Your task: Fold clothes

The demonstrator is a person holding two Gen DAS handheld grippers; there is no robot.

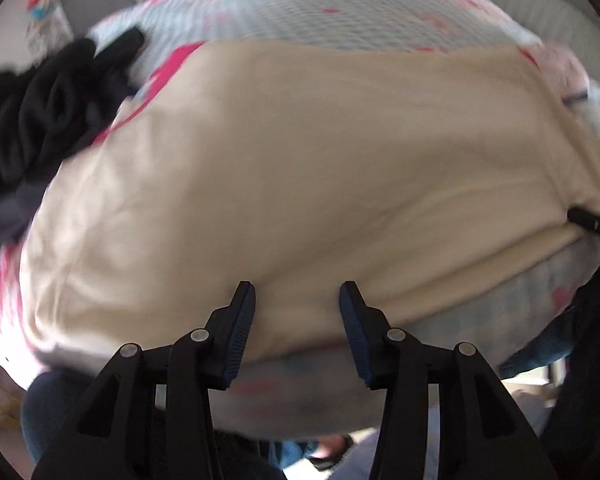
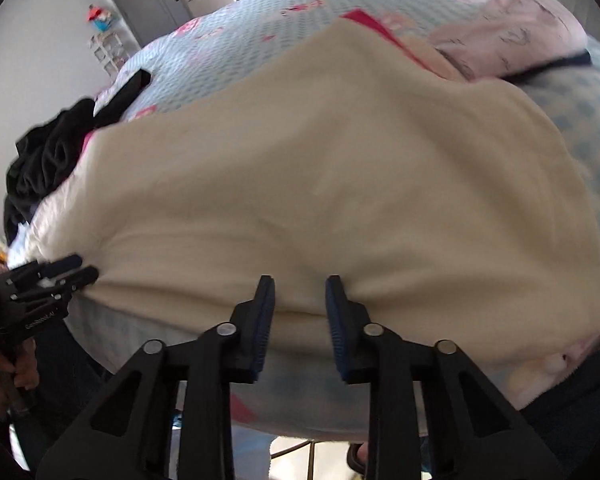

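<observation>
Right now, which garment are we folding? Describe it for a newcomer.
On the blue-checked bedspread, the cream garment lies spread flat along the near edge. Unlike the crumpled black clothes on its left and the pink garment behind, it is large and plain.

The bed's (image 2: 236, 40) far half is left open beyond the cream garment (image 2: 320, 184). The left side is blocked by a black clothes heap (image 1: 40, 120), the right far corner by a pink garment (image 2: 512, 36).

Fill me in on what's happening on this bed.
A person is folding a cream garment spread flat on a patterned bedspread. The left claw and the right claw are both open at its near edge, over the cloth but not clamped on it. A heap of black clothes waits to the left.
</observation>
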